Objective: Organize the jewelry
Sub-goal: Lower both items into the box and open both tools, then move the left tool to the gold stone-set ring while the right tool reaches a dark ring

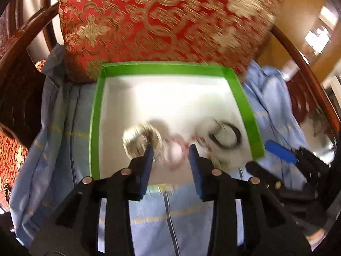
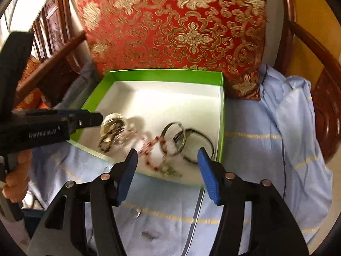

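A green box (image 1: 162,68) (image 2: 162,73) with a white inside lies on a light blue cloth. In it are a gold and silver bangle cluster (image 1: 138,136) (image 2: 113,128) at the left and a red bead bracelet (image 1: 181,140) (image 2: 151,149) in the middle. At the right lie a silver bangle (image 2: 170,125) and a black bangle (image 1: 234,130) (image 2: 204,138). My left gripper (image 1: 170,149) (image 2: 100,118) hangs open over the box's near left part with nothing pressed between its pads. My right gripper (image 2: 168,151) (image 1: 279,151) hangs open over the near right part, also holding nothing.
A red and gold brocade cushion (image 1: 159,21) (image 2: 181,27) leans behind the box. The striped blue cloth (image 1: 170,213) (image 2: 255,149) covers the seat of a dark wooden chair (image 2: 319,53). Small metal pieces (image 2: 136,212) lie on the cloth. A hand (image 2: 17,177) holds the left gripper.
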The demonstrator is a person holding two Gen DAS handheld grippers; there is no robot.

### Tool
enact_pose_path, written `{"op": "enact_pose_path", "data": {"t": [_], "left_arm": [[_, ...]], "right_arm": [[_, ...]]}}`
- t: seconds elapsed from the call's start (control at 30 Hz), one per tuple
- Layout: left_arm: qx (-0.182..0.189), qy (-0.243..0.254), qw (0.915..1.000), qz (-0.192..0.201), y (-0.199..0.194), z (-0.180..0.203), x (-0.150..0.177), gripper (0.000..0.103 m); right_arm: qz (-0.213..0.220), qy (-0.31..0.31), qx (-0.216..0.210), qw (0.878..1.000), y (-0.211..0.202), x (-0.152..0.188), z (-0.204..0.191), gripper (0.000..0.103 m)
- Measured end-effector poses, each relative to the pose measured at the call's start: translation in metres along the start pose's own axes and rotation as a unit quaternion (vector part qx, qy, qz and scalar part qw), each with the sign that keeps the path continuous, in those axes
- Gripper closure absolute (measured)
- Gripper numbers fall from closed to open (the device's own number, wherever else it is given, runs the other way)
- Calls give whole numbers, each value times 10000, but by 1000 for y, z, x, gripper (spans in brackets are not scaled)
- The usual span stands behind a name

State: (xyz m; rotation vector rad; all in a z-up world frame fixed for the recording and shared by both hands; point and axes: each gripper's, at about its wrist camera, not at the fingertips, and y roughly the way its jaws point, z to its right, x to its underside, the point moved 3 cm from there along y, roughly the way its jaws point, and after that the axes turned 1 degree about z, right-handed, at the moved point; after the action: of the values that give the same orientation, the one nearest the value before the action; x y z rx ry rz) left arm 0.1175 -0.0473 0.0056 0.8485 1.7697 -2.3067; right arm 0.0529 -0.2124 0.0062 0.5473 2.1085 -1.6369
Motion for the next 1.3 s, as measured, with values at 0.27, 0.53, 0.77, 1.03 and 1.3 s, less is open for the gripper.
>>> {"op": "enact_pose_path", "data": {"t": [0.27, 0.53, 0.77, 1.03, 1.3], "left_arm": [[-312, 284, 9951, -893, 34, 10, 59, 69], [-618, -182, 9898, -1274, 83, -7, 59, 69], [-126, 163, 9903, -1374, 95, 11, 67, 83], [818, 490, 9884, -1184, 72, 40, 70, 57], [276, 164, 9917, -1242, 91, 28, 64, 62]], "right_arm": [[-779, -462, -3, 9959, 14, 69, -14, 45], [-1032, -261, -148, 9942, 27, 90, -18, 45], [-1098, -118, -161, 9938, 30, 95, -10, 45], [-1121, 155, -20, 9936, 26, 98, 7, 45], [-1139, 113, 78, 9934, 27, 99, 7, 45]]}}
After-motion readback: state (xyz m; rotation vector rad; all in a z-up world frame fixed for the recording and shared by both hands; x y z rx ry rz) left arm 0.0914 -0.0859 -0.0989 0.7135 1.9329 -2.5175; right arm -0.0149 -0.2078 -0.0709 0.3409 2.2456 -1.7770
